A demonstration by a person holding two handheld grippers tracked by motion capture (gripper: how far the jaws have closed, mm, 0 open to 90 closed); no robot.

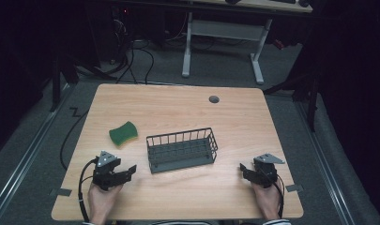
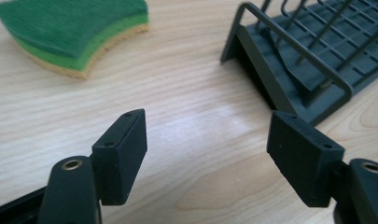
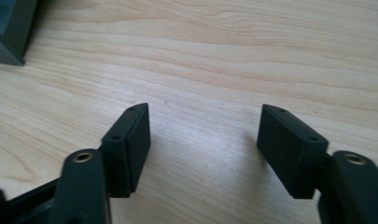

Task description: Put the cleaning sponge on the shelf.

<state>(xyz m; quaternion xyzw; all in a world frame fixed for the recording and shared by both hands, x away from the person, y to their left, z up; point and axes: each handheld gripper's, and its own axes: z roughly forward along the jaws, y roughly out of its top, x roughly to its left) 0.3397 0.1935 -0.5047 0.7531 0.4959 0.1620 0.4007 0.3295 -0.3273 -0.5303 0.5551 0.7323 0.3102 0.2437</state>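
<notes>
A green sponge (image 1: 123, 133) lies on the counter (image 1: 253, 122), just far of the left gripper (image 1: 124, 172), left of a wire basket (image 1: 181, 150). Both grippers' jaws are spread and empty; the right gripper (image 1: 246, 169) is well apart from it.

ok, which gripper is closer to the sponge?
Left. The left gripper sits just below the green sponge, open with nothing in it. The right gripper is across the table, beyond the wire basket.
</notes>
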